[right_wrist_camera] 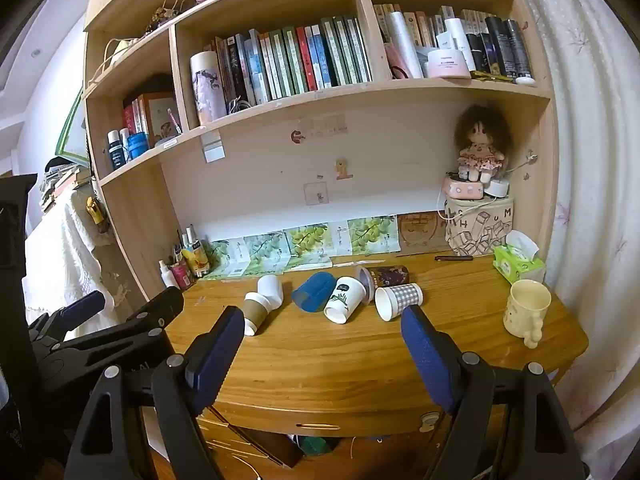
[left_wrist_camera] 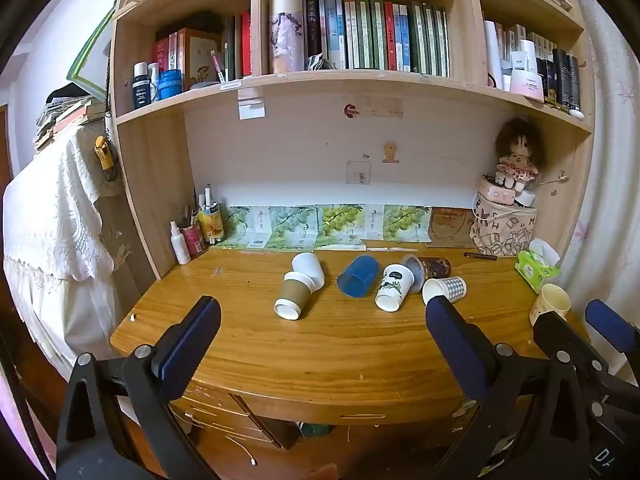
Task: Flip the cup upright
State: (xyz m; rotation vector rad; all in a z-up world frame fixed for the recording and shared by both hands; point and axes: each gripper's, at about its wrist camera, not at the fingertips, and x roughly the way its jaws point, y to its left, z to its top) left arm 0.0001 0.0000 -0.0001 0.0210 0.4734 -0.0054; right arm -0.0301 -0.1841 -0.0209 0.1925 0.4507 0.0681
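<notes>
Wooden tabletop [left_wrist_camera: 320,352], six cups lying on their sides in a row, brown cup [left_wrist_camera: 294,294], white cup [left_wrist_camera: 309,269], blue cup [left_wrist_camera: 358,276], leaf cup [left_wrist_camera: 394,287], dark cup [left_wrist_camera: 430,268], checked cup [left_wrist_camera: 445,290], cream mug [right_wrist_camera: 526,312] standing up, green tissue pack [right_wrist_camera: 518,264], pen [right_wrist_camera: 454,258]

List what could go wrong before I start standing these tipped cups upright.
The blue cup, leaf-print cup and checked cup lie packed together, so gripping one may roll its neighbours. The yellow mug stands near the desk's right edge; a sweep of the open right gripper could knock it off.
</notes>
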